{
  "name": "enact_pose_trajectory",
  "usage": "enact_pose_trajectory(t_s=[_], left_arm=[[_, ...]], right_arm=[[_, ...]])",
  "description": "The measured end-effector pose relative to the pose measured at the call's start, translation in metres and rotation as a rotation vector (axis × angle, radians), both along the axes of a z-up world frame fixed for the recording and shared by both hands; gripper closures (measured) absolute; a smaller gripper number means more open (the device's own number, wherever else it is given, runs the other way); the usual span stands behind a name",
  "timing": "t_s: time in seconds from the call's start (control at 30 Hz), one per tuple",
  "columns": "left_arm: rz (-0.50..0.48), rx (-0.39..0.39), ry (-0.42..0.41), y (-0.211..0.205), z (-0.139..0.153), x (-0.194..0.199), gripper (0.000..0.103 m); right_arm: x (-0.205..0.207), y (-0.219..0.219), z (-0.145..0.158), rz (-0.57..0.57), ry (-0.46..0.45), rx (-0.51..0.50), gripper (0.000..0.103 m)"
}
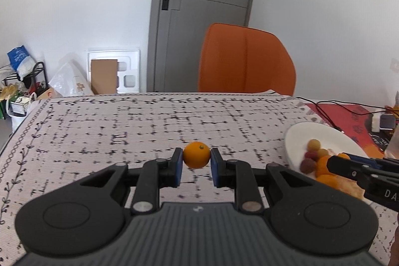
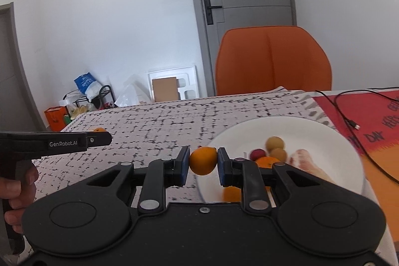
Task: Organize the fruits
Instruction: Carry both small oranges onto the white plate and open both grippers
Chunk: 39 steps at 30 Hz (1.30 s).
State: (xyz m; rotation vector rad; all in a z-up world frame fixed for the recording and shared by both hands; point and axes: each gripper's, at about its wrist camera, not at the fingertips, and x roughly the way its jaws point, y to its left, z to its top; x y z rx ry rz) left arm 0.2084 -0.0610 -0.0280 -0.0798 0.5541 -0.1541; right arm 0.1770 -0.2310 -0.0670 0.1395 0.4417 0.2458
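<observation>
Patterned tablecloth lies bare leftward — fruit-crowded plate blocks the right.

A table is carrying everything here, and a white tablecloth with a black dashed grid and a leafy vine border is covering most of its top. Toward the right edge a red and orange cloth with dark lettering is lying beside it. A white plate is sitting on the patterned cloth near that seam, and a black cable is snaking across the red cloth, its plug end lying just beyond the plate's rim. A small white device is resting at the far right.
</observation>
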Motion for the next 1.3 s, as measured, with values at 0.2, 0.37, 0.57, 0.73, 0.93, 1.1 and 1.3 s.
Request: enact_pose_trajectory(t_s=[0.2, 0.37, 0.57, 0.73, 0.93, 1.1, 1.3], left_arm=[[-0.038, -0.005, 0.0, -0.017, 0.001, -0.003, 0.081], [-0.07, -0.009, 0.003, -0.032, 0.0, -0.004, 0.081], [-0.117, -0.016, 0.011, -0.05, -0.002, -0.004, 0.081], [-0.162, -0.018, 0.014, -0.066, -0.003, -0.006, 0.081], [-0.212, -0.014, 0.016, -0.083, -0.002, -0.003, 0.081], [-0.246, -0.009, 0.019, -0.096, -0.002, 0.0, 0.081], [-0.271, -0.002, 0.024, -0.109, -0.002, 0.005, 0.081]], right_arm=[[-0.007, -0.015, -0.006, -0.035, 0.013, 0.003, 0.081], [-0.014, -0.025, -0.011, -0.058, 0.021, 0.002, 0.081], [-0.019, -0.036, -0.016, -0.06, 0.051, 0.011, 0.079], [-0.027, -0.049, -0.02, -0.084, 0.056, 0.027, 0.075], [-0.037, -0.068, -0.017, -0.13, 0.044, 0.033, 0.075], [-0.039, -0.079, -0.016, -0.156, 0.042, 0.031, 0.075], [-0.041, -0.086, -0.016, -0.168, 0.042, 0.037, 0.075]])
